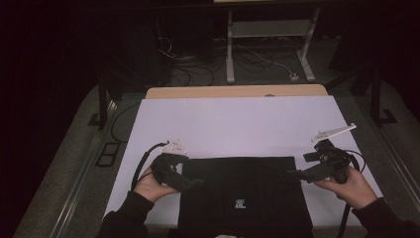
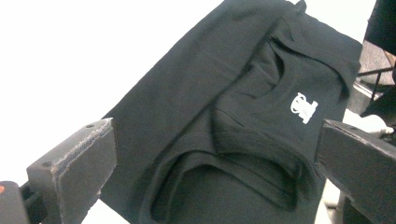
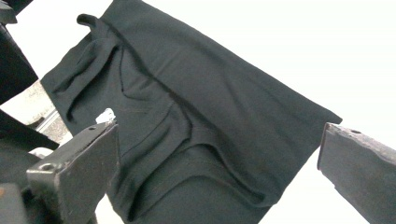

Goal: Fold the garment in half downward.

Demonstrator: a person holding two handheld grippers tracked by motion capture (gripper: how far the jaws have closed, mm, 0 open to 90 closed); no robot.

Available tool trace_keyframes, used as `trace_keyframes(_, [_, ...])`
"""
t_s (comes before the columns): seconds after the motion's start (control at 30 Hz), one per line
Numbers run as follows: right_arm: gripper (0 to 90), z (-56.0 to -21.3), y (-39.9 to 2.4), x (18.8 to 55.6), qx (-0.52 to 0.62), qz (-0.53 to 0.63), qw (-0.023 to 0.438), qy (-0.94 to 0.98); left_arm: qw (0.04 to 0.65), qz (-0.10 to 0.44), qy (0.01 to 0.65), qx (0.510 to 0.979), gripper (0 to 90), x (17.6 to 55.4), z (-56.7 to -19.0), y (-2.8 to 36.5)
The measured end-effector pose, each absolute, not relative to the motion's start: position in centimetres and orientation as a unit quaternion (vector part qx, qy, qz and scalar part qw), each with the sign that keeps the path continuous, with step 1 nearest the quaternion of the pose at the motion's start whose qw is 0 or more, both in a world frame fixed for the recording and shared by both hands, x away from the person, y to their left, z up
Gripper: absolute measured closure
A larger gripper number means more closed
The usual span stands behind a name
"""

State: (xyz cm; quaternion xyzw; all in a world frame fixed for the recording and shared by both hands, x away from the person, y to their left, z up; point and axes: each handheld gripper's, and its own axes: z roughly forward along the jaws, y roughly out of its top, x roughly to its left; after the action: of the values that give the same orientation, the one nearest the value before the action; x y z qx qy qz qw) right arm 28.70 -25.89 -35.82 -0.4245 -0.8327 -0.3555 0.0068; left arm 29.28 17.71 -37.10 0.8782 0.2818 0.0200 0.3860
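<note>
- A folded black cotton T-shirt (image 1: pixel 245 196) with a white logo lies at the white table's (image 1: pixel 237 124) six o'clock edge.
- The left gripper (image 1: pixel 195 182) at nine o'clock and the right gripper (image 1: pixel 293 173) at three flank it, jaws released, apparently poised for another fold.

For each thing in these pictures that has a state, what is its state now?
Black folded cloth garment with a small white logo: folded, lying flat on the table, held by neither gripper.
Left gripper: jaws open, empty, at the garment's left edge.
Right gripper: jaws open, empty, at its right edge.
</note>
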Motion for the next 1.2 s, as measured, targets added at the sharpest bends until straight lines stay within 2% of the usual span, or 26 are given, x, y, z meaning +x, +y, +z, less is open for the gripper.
trace_keyframes(0.53, [0.0,-37.4,-26.3,31.1,-0.453,-0.356,-0.014,-0.817,0.389,0.029,0.316,0.865,0.0,30.5,-38.3,19.0])
trace_keyframes(0.97, [0.0,-39.1,-26.3,32.7,-0.455,-0.353,-0.001,-0.818,0.399,0.021,0.355,0.845,0.0,32.0,-39.3,20.3])
trace_keyframes(1.03, [0.0,-39.4,-26.2,32.7,-0.451,-0.347,-0.022,-0.822,0.397,0.02,0.358,0.845,0.0,32.2,-39.4,20.5])
trace_keyframes(1.2, [0.0,-40.4,-26.4,33.2,-0.455,-0.332,-0.013,-0.826,0.4,0.018,0.368,0.839,0.0,32.8,-39.8,20.9])
